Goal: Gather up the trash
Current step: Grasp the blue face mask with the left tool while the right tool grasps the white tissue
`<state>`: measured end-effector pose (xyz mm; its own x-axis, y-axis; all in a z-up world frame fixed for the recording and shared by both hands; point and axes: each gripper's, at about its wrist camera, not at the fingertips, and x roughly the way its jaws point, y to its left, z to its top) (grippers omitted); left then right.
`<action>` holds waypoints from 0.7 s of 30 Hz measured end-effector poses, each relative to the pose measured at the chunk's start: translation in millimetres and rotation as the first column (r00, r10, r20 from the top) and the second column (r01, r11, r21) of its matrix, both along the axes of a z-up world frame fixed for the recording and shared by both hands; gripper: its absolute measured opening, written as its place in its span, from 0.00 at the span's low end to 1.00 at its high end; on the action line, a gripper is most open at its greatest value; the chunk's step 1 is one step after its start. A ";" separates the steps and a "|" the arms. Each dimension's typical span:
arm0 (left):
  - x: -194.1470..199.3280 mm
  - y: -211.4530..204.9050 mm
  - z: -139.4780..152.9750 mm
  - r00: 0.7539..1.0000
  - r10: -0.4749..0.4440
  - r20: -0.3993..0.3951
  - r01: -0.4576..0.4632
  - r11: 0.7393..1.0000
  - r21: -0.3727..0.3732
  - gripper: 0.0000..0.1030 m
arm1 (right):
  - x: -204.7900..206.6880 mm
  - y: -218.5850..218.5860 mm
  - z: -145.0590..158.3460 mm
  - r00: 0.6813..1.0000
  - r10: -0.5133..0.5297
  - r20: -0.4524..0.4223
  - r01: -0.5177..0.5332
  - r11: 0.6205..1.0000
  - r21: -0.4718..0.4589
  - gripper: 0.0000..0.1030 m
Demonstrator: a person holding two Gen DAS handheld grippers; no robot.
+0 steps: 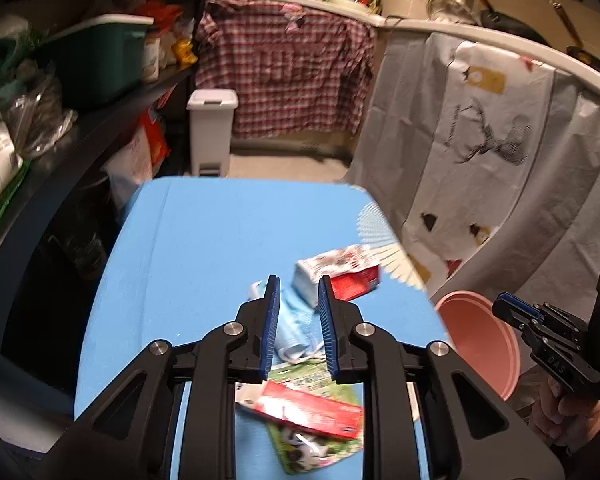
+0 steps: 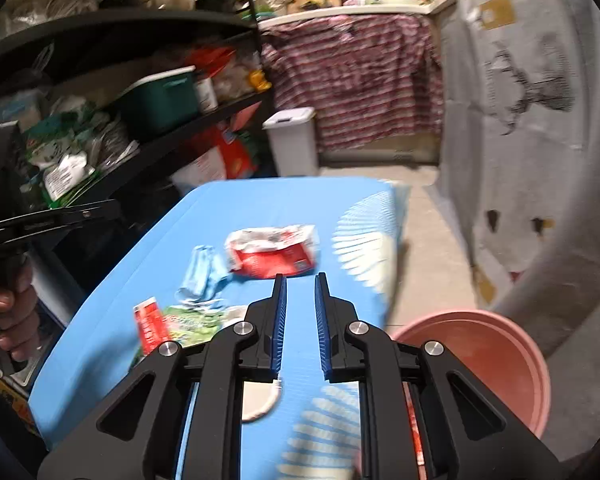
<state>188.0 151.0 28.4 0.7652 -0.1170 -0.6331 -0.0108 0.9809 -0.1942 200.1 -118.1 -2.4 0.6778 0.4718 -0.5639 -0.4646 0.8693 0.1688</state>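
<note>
Trash lies on a blue table [image 1: 188,248]: a red and white crumpled packet [image 1: 342,272] [image 2: 274,250], a light blue face mask [image 1: 296,328] [image 2: 202,276], and a red box [image 1: 312,410] [image 2: 151,326] on a green wrapper [image 1: 320,444] [image 2: 192,322]. My left gripper [image 1: 299,292] is open, above the mask, empty. My right gripper [image 2: 301,284] is open and empty, just short of the red and white packet; it also shows in the left wrist view [image 1: 512,312]. A pink basin [image 1: 480,344] [image 2: 484,364] sits on the floor right of the table.
A dark shelf [image 1: 100,120] [image 2: 140,80] packed with bags and a green bin runs along the left. A white pedal bin [image 1: 212,128] [image 2: 294,140] stands beyond the table. Grey cloth [image 1: 480,140] hangs on the right. A white round item [image 2: 260,404] lies under my right gripper.
</note>
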 end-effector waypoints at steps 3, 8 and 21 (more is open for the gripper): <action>5.9 6.7 -12.9 1.000 0.010 -0.027 -0.009 1.000 0.003 0.18 | 4.4 23.8 -11.3 0.999 0.038 -0.020 -0.039 0.999 -0.011 0.14; 11.6 11.6 -26.9 0.999 0.011 -0.049 -0.011 1.000 -0.004 0.18 | 8.0 50.9 -28.5 0.995 0.086 -0.043 -0.088 0.996 -0.024 0.15; 42.3 12.6 -76.7 0.988 0.002 -0.157 -0.008 0.999 -0.039 0.19 | 29.9 82.6 -69.7 0.969 0.176 -0.175 -0.191 0.979 -0.068 0.38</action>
<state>230.3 163.5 -48.2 0.6577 -0.1408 -0.7400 -0.0488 0.9724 -0.2283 230.0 -35.6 -72.1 0.4771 0.5258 -0.7042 -0.5888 0.7861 0.1880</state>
